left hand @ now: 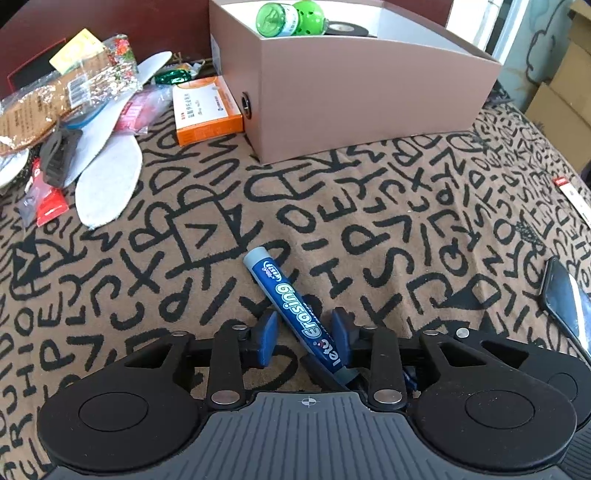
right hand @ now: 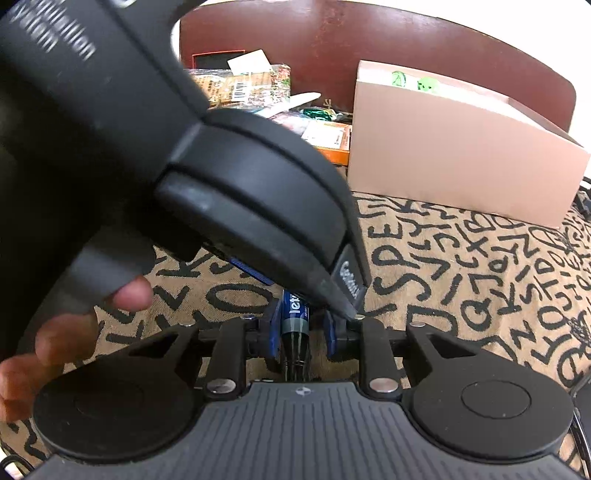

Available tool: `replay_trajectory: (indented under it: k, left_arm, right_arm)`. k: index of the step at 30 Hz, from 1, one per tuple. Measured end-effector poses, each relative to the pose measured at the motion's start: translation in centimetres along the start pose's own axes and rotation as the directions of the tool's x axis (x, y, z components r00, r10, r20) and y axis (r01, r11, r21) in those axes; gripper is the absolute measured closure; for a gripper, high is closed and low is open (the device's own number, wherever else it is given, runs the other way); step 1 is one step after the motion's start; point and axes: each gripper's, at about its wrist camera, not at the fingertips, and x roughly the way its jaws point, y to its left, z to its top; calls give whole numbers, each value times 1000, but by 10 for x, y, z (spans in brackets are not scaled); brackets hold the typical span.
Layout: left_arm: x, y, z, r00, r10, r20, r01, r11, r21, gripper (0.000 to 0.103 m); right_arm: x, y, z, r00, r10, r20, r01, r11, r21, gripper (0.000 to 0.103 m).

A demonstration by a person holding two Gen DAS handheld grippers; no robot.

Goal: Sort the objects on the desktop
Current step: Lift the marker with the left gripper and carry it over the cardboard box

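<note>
A blue marker labelled "Erasing" [left hand: 291, 301] lies slanted between the blue fingers of my left gripper [left hand: 304, 338]; the jaws stand apart, and whether a pad touches the marker is unclear. In the right wrist view the same marker [right hand: 295, 317] sits between the blue fingers of my right gripper [right hand: 299, 332], which are also apart around its dark end. The left gripper's black body [right hand: 221, 177] crosses close above the right one, held by a hand [right hand: 74, 332]. A tan open box [left hand: 354, 85] stands behind, holding a green bottle [left hand: 275, 18], a green ball and a black tape roll.
The table wears a brown cloth with black letters [left hand: 406, 229]. At the back left lie white insoles [left hand: 110, 177], an orange-and-white box [left hand: 205, 109], wrapped packets [left hand: 55, 99] and a red packet. A black phone [left hand: 565, 295] lies at the right edge.
</note>
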Motion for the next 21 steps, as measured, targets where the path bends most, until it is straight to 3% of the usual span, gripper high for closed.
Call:
replay_trajectory:
  k: [2, 4, 7, 15, 21]
  left_arm:
    - [0, -1, 3, 1000, 7, -9, -7, 1000, -4, 62]
    - [-1, -2, 4, 1000, 17, -14, -17, 1000, -12, 73]
    - [-7, -3, 7, 1000, 24, -5, -24, 999, -28, 76]
    - [-43, -29, 34, 993, 38, 113, -41, 999, 24, 77]
    - [-65, -54, 85, 974, 25, 227, -42, 997, 67, 77]
  right_arm:
    - [-1, -4, 0, 1000, 12, -2, -12, 1000, 11, 76]
    - [-2, -8, 1, 1000, 18, -4, -18, 999, 31, 77]
    - [-6, -11, 2, 1000, 24, 1, -24, 999, 46, 77]
    - [-35, -30, 16, 993, -14, 114, 8, 998, 57, 77]
    - [-57, -59, 46, 975, -67, 211, 59, 997, 42, 77]
